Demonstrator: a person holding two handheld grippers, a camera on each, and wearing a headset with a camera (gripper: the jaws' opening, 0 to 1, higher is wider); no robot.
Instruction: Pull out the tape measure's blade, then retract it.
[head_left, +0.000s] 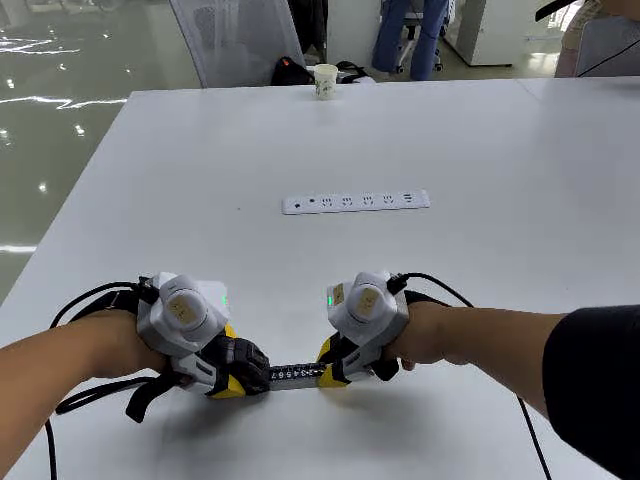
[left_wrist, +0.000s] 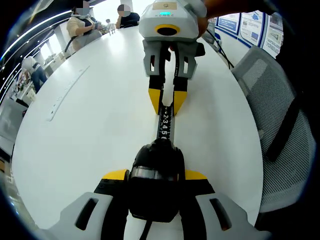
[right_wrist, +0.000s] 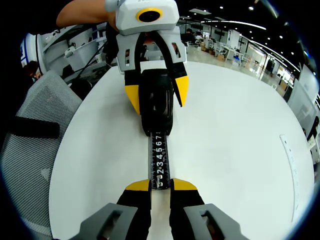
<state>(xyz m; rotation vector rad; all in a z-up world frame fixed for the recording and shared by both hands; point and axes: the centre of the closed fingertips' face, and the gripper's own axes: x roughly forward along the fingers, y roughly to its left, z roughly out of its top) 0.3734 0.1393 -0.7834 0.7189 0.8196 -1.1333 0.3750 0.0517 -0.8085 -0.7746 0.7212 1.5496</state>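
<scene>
"Two grippers on one tape measure (head_left: 245, 362) — where does each one sit?"

"The left gripper (head_left: 235, 378) has its jaws clamped round the black case, which sits low on the white table (head_left: 420, 130), near the person. The right gripper (head_left: 328, 370) pinches the end of the blade (head_left: 297, 374), with its jaws closed flat on it."

"How much blade is out?"

"A short run only. In the right gripper view the numerals one to seven read between the case and the jaw tips. The two grippers are near each other."

"So where does the task stand?"

"Early, I'd judge — the pull is under way, and most of the draw is left if a long extension is wanted. The retraction is not yet done. The strip lies straight between them, with no kink that I can see."

"Anything in the way?"

"No. The power strip (head_left: 356, 202) lies well apart, farther up the table."
</scene>
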